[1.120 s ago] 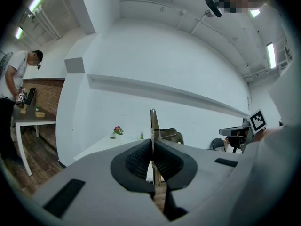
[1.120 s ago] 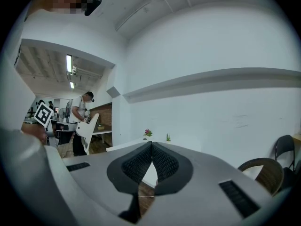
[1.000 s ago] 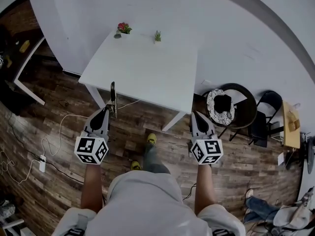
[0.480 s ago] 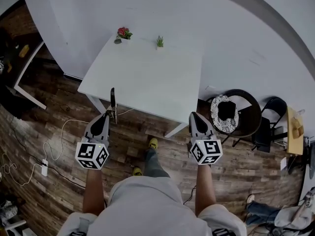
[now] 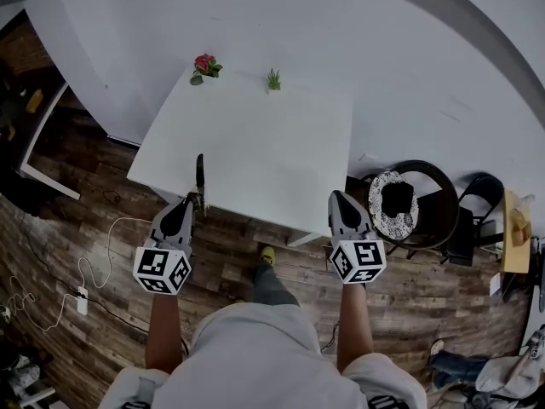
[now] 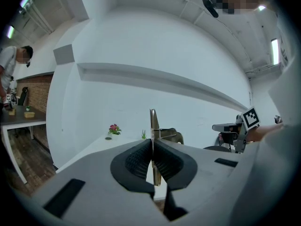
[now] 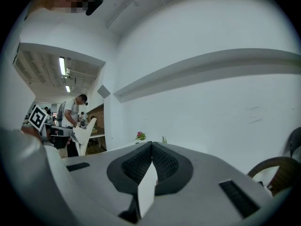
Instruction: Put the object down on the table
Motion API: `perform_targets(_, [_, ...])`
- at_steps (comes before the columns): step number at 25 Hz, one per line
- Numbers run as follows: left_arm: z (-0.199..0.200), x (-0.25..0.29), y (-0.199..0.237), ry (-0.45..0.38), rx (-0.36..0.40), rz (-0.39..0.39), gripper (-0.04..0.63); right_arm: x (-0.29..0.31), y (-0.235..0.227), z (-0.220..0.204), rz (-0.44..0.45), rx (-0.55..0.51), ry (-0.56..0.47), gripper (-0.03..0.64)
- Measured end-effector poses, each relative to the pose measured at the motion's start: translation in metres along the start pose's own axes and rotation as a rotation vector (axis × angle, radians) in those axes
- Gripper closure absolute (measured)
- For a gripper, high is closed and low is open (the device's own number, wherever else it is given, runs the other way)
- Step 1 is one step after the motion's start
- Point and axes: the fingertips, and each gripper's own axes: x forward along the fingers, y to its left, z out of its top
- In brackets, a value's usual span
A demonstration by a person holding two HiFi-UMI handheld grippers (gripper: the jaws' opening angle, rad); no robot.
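My left gripper (image 5: 194, 201) is shut on a thin flat metal tool (image 5: 199, 174) that points forward, its tip over the near left edge of the white table (image 5: 255, 143). In the left gripper view the tool (image 6: 153, 121) stands edge-on between the pressed pads, gripper (image 6: 152, 149) closed tight on it, with the table (image 6: 96, 147) beyond. My right gripper (image 5: 336, 196) hangs just short of the table's near right corner. Its jaws meet with nothing between them in the right gripper view (image 7: 151, 147).
A red flower pot (image 5: 204, 65) and a small green plant (image 5: 273, 80) stand at the table's far edge by the white wall. A round chair with a patterned cushion (image 5: 396, 201) sits right of the table. A cable (image 5: 102, 245) lies on the wood floor at left.
The person has stepped toward the table. Both grippers are closer to its near edge, and the tool's tip now reaches over the tabletop. Both grips look the same.
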Motion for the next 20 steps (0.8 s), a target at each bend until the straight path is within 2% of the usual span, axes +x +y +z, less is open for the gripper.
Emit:
perform_targets(9, [0.025,0.081,0.007,0.018,0.037,0.009,0.574,0.074,-0.047,0.012,0.016,0.03,-0.001,0.607])
perform_targets(20, [0.03,0.172,0.01,0.05,0.035,0.011,0.574,0.148,-0.103,0.016,0.028,0.027,0.028,0.607])
